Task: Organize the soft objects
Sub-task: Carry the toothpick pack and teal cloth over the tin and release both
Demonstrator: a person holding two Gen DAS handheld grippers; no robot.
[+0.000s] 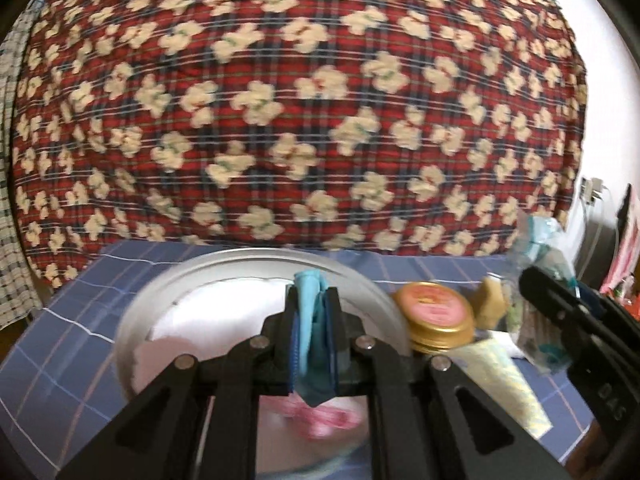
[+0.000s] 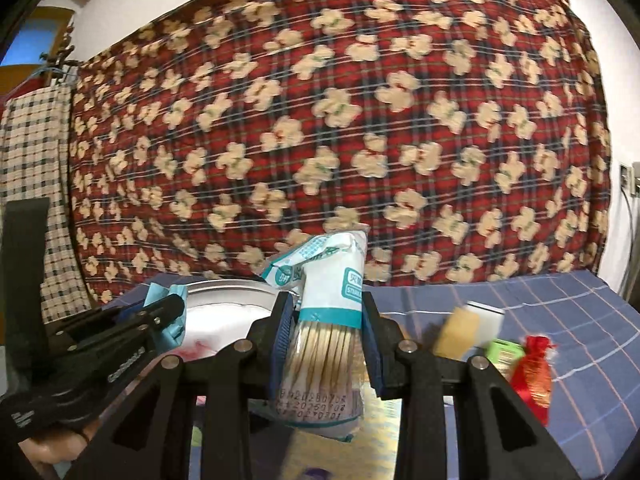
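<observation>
Left gripper hides blurred pink item.

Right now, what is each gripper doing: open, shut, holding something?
Left gripper: shut on a light blue piece of cloth.
Right gripper: shut on a clear plastic packet of wooden-stemmed cotton swabs.

The left black plastic two-finger gripper has blue ribbed pads inside its jaws, silver round screws behind them, and triangular cut-outs. The right black plastic gripper matches it.
</observation>
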